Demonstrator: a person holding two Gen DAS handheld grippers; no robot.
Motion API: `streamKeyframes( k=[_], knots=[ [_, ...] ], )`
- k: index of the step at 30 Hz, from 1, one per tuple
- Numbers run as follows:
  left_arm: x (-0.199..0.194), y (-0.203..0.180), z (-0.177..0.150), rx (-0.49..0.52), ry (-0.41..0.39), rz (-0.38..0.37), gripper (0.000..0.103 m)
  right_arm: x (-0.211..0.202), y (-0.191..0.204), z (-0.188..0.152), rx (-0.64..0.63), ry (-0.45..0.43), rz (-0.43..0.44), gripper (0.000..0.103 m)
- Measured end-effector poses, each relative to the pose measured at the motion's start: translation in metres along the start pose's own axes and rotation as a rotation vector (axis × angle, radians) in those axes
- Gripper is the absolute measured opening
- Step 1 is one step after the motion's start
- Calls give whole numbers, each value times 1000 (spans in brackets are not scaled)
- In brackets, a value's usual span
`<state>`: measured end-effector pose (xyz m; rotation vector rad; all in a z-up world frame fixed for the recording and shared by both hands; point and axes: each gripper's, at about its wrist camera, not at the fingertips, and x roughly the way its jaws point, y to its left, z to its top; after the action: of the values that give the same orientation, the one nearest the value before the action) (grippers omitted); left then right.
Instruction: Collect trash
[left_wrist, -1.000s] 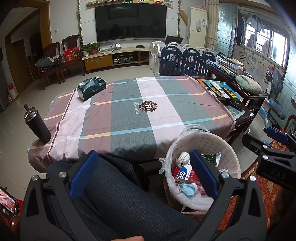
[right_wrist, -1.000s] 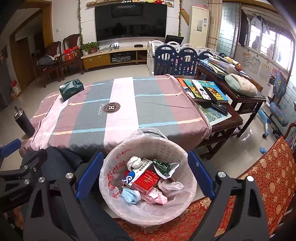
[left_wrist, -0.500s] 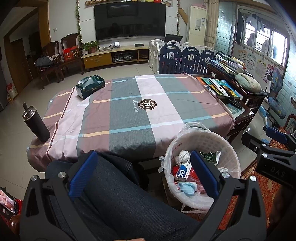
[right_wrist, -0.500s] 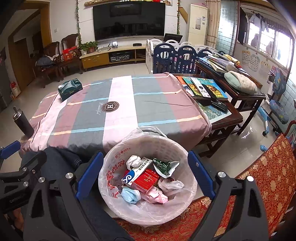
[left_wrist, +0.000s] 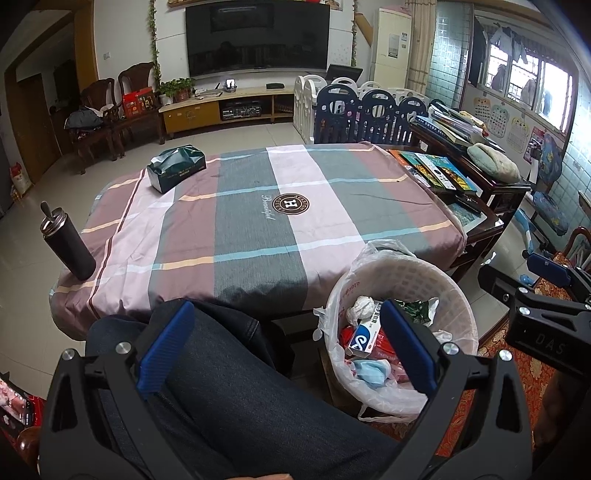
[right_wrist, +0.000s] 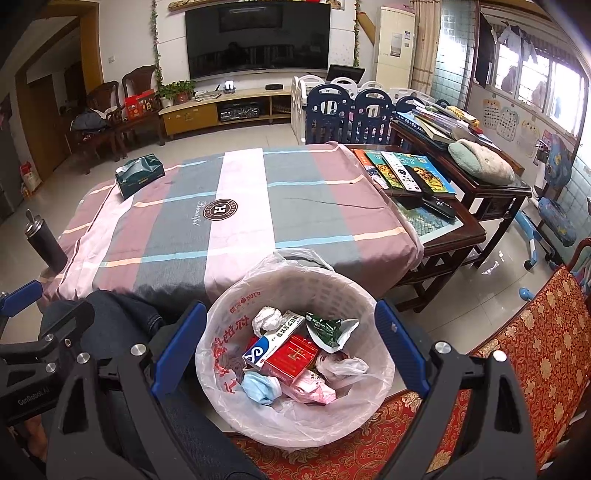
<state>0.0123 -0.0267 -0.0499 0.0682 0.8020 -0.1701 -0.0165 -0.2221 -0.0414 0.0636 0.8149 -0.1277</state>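
A white lined trash basket (right_wrist: 332, 288) stands by the table's near edge, holding a crumpled tissue (right_wrist: 266, 318), a boxed tube (right_wrist: 275, 341), a red box (right_wrist: 293, 356), a green wrapper (right_wrist: 325, 328) and a blue mask (right_wrist: 260, 386). It also shows in the left wrist view (left_wrist: 413, 269). My right gripper (right_wrist: 290, 345) is open and empty, over the basket. My left gripper (left_wrist: 284, 347) is open and empty above a person's denim leg (left_wrist: 236, 387), left of the basket.
The table with a striped cloth (left_wrist: 258, 221) holds a green tissue box (left_wrist: 176, 168) and a black flask (left_wrist: 68, 245). A side table with books and remotes (right_wrist: 413, 177) stands to the right. A red patterned seat (right_wrist: 517, 350) is at the lower right.
Both grippers have drifted only slightly; the view has shifted a little. Both stay open and empty.
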Motion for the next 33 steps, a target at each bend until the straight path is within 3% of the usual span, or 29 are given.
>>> streamKeyframes(
  k=[33],
  knots=[
    [0, 0, 0, -1, 4, -1, 100, 2, -3, -4, 6, 9, 3, 90]
  ],
)
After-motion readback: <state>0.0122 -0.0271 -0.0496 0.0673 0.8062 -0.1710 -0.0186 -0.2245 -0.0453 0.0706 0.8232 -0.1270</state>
